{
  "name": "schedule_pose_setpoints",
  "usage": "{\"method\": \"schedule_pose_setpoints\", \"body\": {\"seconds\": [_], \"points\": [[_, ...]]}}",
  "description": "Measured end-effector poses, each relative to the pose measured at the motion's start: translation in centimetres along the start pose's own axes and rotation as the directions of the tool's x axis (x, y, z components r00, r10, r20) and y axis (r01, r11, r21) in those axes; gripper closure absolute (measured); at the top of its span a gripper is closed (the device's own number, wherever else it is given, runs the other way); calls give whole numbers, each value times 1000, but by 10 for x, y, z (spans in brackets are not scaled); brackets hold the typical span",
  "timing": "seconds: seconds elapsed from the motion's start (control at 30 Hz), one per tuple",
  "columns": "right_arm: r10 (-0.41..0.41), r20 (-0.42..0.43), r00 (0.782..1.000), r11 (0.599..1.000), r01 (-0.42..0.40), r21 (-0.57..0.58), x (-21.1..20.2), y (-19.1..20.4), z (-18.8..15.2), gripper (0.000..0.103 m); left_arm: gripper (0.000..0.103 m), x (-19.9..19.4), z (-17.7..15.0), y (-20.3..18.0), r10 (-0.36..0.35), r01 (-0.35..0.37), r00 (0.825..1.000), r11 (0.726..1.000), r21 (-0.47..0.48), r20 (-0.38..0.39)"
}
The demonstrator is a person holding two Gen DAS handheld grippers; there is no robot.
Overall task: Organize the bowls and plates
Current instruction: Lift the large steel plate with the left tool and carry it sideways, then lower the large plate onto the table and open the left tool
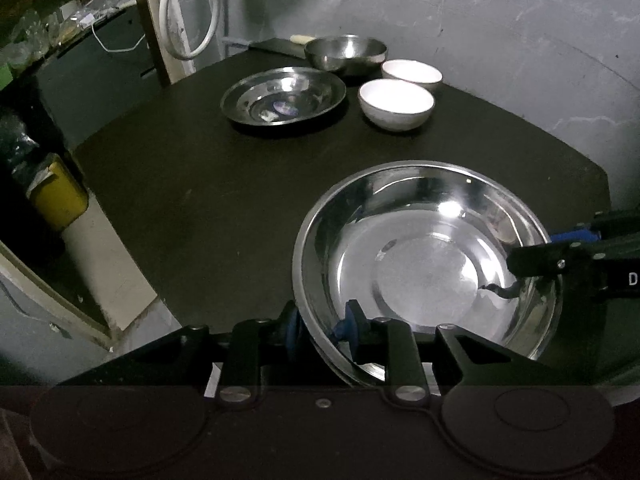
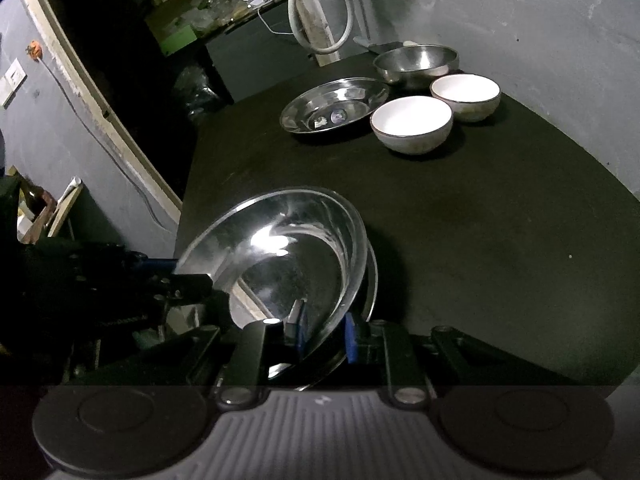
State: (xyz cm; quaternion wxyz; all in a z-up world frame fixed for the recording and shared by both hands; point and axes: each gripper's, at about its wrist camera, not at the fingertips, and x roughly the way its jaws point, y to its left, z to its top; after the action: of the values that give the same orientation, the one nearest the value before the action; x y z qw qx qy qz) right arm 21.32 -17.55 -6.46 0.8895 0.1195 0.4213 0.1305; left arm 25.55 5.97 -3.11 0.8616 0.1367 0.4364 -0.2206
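A large steel plate (image 1: 424,256) sits at the near right of the black table (image 1: 200,200). My left gripper (image 1: 322,330) is shut on its near rim, one blue pad inside and one outside. My right gripper (image 1: 560,248) grips the plate's right rim. In the right wrist view the plate (image 2: 288,256) is tilted, and my right gripper (image 2: 324,332) is shut on its rim; a second rim seems to show beneath it. My left gripper (image 2: 180,276) holds the opposite rim. At the far side stand a smaller steel plate (image 1: 282,94), a steel bowl (image 1: 346,52) and two white bowls (image 1: 396,102) (image 1: 412,72).
A knife-like tool (image 1: 280,44) lies behind the steel bowl by the grey wall. A white hose (image 1: 188,12) hangs on a post at the back left. A yellow container (image 1: 60,196) stands off the table's left edge, above the floor.
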Motion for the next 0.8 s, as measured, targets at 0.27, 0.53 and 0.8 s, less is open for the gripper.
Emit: {"method": "schedule_pose_setpoints", "body": {"seconds": [0.27,0.53,0.8], "points": [[-27,-14,1000,999,27,-30,0,7,1,76,77,5,-3,4,-19,19,1000,1000,-13,4],[-82,-35,996,994,79,-71,0,14,5,62,55,4,-4,13,-44,45,999,997,-60,26],[-96,-67,993,992,90,-90,9,15,7,42,21,6,0,30,-65,76,995,983,-165,74]]}}
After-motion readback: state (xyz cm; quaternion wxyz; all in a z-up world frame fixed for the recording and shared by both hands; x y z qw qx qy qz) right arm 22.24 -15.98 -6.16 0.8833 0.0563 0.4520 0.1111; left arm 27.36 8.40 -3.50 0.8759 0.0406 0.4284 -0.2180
